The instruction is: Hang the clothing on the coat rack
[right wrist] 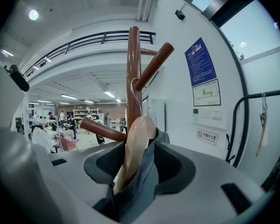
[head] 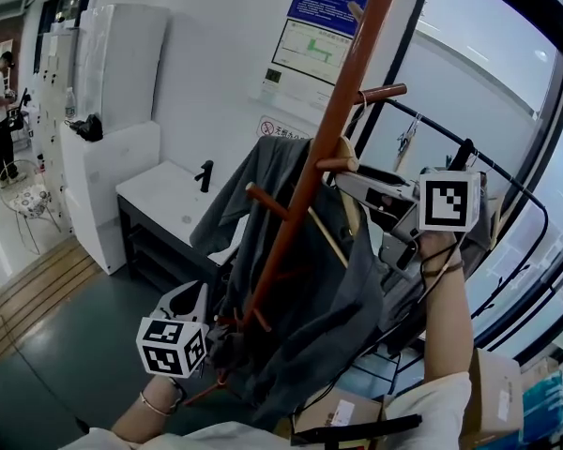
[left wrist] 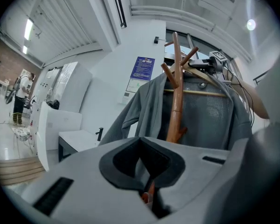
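While hanger [right wrist: 133,143] carrying shirt [right wrist: 146,174] sits between right gripper's [right wrist: 137,164] parted jaws, left gripper [left wrist: 142,164] clamps rack peg [left wrist: 150,192].

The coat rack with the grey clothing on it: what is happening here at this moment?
A person with two handheld grippers is hanging a grey garment, on a wooden hanger, onto the brown coat rack. The right gripper is up at the hanger, jaws open, with the hanger's shoulder and some cloth between them. The hanger's hook appears to sit by a peg. The left gripper, lower down, is closed on the garment's lower part.
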The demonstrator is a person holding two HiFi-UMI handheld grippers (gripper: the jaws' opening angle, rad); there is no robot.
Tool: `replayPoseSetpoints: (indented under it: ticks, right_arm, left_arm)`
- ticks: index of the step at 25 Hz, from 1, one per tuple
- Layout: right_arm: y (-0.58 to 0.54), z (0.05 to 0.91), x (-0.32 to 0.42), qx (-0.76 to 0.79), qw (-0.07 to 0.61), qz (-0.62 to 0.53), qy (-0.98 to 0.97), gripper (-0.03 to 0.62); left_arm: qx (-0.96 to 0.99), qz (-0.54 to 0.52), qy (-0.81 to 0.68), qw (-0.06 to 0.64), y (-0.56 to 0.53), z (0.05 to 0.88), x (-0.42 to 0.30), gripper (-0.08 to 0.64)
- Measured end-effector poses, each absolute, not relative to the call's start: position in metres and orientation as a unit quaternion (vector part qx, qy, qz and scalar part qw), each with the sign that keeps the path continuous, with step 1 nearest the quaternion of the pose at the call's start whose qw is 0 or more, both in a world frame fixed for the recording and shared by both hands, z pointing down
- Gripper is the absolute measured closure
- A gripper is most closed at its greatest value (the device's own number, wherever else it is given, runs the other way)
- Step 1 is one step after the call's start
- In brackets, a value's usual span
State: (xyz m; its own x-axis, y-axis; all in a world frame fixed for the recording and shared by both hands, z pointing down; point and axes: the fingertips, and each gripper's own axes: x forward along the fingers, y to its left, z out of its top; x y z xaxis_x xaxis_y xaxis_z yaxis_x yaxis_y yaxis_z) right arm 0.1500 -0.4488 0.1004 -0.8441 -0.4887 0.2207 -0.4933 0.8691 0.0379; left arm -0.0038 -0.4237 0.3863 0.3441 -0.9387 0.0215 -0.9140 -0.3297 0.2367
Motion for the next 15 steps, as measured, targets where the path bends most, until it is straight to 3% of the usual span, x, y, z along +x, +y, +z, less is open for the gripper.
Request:
replayPoseSetpoints:
  ticks: [15]
  right_arm:
    - [-0.425, 0.103, 0.175, 0.294, 0.081, 0.022, -0.952, 0.38]
  left_arm:
    - [0.827, -0.051, -0.549, 0.11, -0.403, 0.391, 0.003, 0.552]
